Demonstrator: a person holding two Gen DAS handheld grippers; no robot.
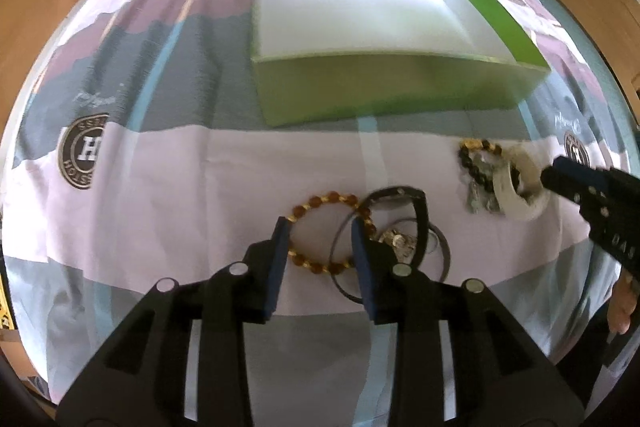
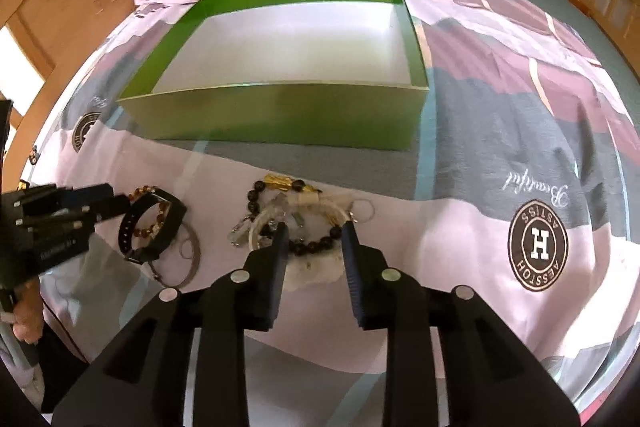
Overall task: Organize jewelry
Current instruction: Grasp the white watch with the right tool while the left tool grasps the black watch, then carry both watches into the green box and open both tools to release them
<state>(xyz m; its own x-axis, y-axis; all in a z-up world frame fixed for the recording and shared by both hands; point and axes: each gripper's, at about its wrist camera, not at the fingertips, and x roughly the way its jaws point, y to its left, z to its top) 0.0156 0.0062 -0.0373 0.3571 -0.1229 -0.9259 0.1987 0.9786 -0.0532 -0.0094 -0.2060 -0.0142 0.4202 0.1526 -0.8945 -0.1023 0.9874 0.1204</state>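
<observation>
One green box on bed; 2 bead bracelets: amber, black. Both grippers, L & R, w/ fingers open, empty. Sheet logo reads "H".

Right gripper: jaws apart, tips low over a pile of jewelry on the patterned pink-and-grey bedspread. Between the tips: a dark round-bead bracelet lying across a white bangle; touching or just above, can't tell. Just past the tips, gold-coloured beads and a small metal keyring. Farther ahead, a shallow rectangular green cardboard box with white inside, open. Left of the claw: a black strap watch, an amber bead bracelet and a thin grey metal hoop. The left gripper reaches in at the watch; its jaw state unclear.
</observation>
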